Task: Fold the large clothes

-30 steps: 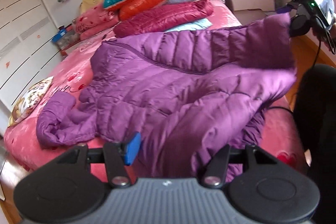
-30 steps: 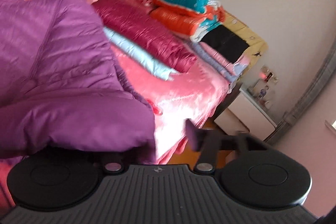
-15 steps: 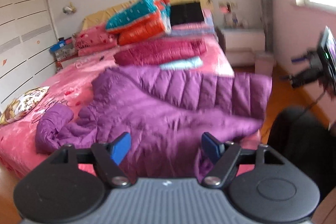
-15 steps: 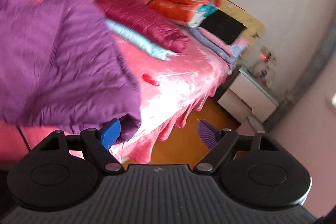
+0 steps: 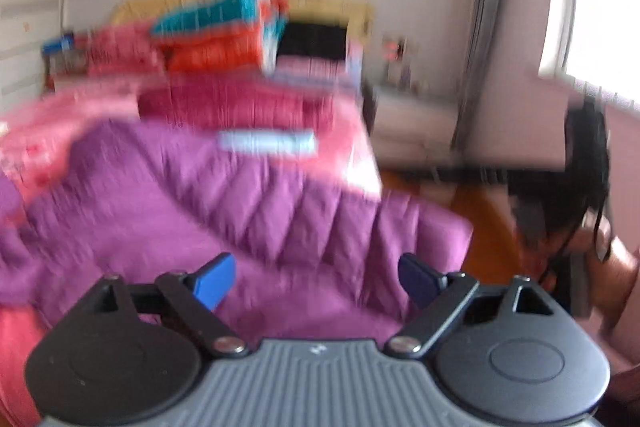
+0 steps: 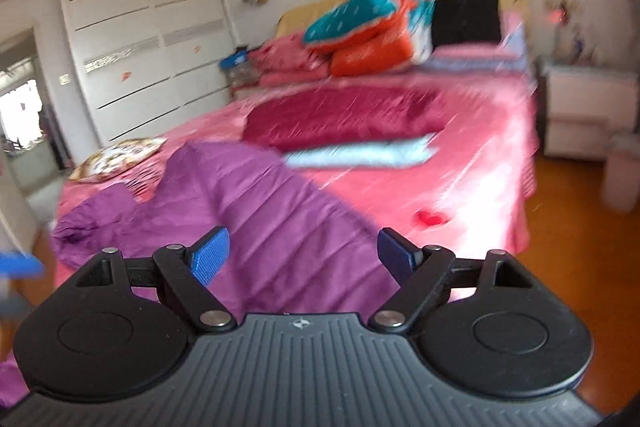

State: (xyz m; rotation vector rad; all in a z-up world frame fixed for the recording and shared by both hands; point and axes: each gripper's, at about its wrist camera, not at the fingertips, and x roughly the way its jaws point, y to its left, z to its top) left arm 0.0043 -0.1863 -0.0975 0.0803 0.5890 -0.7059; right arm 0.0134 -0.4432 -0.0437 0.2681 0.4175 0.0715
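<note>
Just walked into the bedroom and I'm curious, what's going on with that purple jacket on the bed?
A person with a gripper in each hand is folding the purple jacket, which lies spread on the pink bed. Neither gripper holds it now: the right gripper is open with nothing between its pads, and the left gripper has its jaws opening, clear of the fabric. Other folded clothes lie further up the bed. The pictures are blurred.

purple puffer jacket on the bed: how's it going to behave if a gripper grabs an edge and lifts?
The purple jacket lies crumpled and draped over the bed edge, so it is probably floppy and will sag from one grasp point. Its quilted, puffy panels suggest light for its bulk. The fabric's sheen hints it may slip between pads.
</note>
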